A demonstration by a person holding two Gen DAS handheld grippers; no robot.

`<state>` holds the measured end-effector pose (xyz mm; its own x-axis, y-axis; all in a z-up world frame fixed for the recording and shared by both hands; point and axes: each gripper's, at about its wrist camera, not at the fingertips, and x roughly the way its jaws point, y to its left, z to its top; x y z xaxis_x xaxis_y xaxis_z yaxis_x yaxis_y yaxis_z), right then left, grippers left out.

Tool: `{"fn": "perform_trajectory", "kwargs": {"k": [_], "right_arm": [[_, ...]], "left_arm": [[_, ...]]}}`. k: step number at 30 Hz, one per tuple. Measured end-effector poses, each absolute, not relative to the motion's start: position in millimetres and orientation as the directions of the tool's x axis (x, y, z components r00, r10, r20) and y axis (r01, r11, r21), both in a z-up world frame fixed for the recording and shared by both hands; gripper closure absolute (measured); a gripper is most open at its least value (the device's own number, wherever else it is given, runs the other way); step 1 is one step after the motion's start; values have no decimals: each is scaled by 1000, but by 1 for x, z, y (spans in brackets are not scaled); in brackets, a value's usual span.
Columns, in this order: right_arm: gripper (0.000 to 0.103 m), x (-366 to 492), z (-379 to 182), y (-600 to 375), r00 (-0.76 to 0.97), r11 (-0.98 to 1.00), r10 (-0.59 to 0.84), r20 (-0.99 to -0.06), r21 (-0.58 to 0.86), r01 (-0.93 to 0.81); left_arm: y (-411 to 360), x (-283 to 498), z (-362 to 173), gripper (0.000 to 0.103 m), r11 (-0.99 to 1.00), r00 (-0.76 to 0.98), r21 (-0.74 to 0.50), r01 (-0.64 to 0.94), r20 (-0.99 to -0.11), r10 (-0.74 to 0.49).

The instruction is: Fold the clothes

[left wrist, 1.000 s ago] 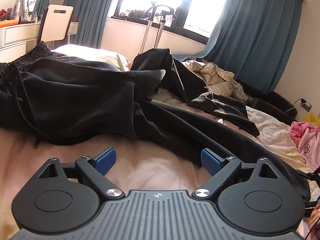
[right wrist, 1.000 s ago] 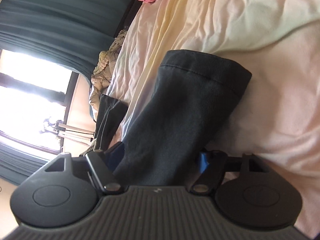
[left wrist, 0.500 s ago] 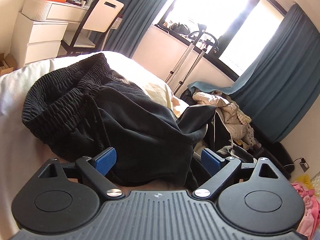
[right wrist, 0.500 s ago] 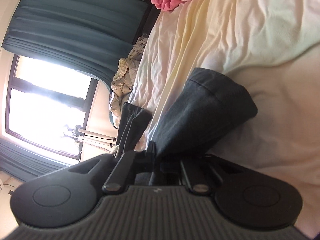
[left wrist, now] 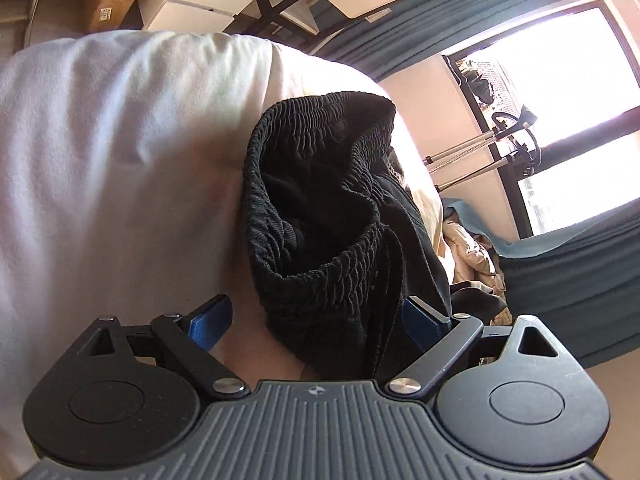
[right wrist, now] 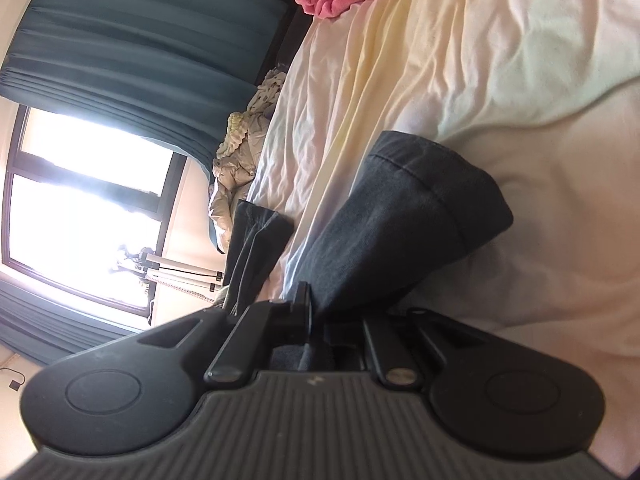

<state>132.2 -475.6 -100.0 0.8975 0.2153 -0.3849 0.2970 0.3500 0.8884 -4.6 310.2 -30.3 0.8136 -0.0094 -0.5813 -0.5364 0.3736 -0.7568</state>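
Black trousers on bed, two grippers attending.

Left gripper (left wrist: 316, 324): since a second ago swung from the spread legs to the elastic waistband (left wrist: 320, 200), which now sits between its wide-apart blue pads (left wrist: 210, 322). Right gripper (right wrist: 316, 312): formerly spread, now clenched on the trouser leg (right wrist: 400, 232); hem lies beyond on the pale bed sheet (right wrist: 460, 60).

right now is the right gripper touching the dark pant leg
Touching: the right wrist view shows the right gripper shut on the dark pant leg.
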Motion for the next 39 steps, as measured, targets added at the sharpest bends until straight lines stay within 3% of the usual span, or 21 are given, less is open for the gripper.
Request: {"fn": "perform_trajectory", "kwargs": {"k": [4,7,9,10,11,14,16,24,29,31,34,39], "right_arm": [[94,135,-103,-474,895,359,208,-393,882,304],[94,138,-108,-473,893,351,209,-399,883,313],[94,141,-113,-472,888,356,206,-410,877,322],[94,142,-115,-472,887,353,203,-415,876,329],[95,141,-119,-471,888,342,200,-415,878,334],[99,136,-124,-471,901,299,183,-393,896,329],[100,131,-114,-465,908,344,142,-393,880,327],[100,89,-49,-450,968,461,-37,-249,855,237],[100,75,0,-461,978,545,-148,-146,813,204],[100,91,16,-475,976,591,-156,-154,777,217],[99,135,8,-497,960,608,-119,-255,745,274],[87,199,-79,-511,859,623,3,-513,672,400]], "left_arm": [[310,14,-54,11,293,829,-801,-523,-557,-43],[316,26,-61,13,302,798,-751,-587,-600,61],[321,34,-60,22,318,797,-742,-590,-597,87],[322,37,-57,29,344,797,-732,-588,-596,96],[320,41,-50,45,397,791,-701,-592,-601,118],[310,48,-25,79,463,773,-647,-606,-616,151],[306,51,-8,84,477,773,-637,-606,-614,161],[301,45,83,89,499,866,-716,-489,-468,177],[332,46,110,89,448,881,-759,-472,-426,207],[341,57,107,89,444,875,-754,-484,-433,217],[346,84,85,88,466,837,-699,-542,-497,228],[342,107,32,87,426,756,-633,-646,-606,247]]}}
